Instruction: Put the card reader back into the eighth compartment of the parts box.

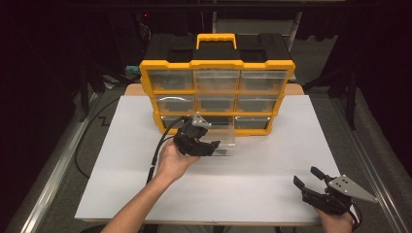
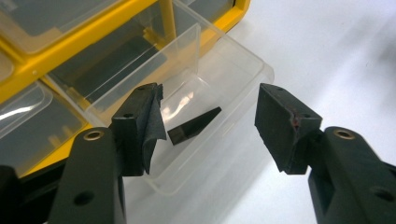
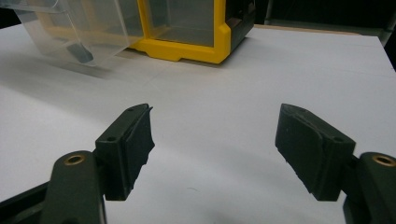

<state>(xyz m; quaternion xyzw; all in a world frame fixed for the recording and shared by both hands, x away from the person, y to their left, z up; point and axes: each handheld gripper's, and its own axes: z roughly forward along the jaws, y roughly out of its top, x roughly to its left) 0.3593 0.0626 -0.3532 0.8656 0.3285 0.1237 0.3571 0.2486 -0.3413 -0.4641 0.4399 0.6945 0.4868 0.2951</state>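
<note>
White board covers the worktop, and a yellow-and-black drawer cabinet with clear drawers is set at its far edge, a yellow handle on top. From the bottom row of the cabinet, a clear plastic drawer is pulled out toward the person and rests partly over the white surface. A small black wedge-shaped piece is seen lying on the floor of this drawer.

At the left, the left tool is held by the left hand just in front of the cabinet, at the pulled-out drawer, with a black cable trailing from it. In the left gripper view its jaws are spread wide, one over the drawer's near corner and the other over the bare white surface beside it; nothing is gripped, and the black piece is seen between them, lower down inside the drawer.

At the right, the right tool is held by the right hand near the front right corner of the worktop, well apart from the cabinet. Its jaws are also spread apart and empty above the white surface, and the drawer and cabinet corner are seen farther off in the right gripper view.
</note>
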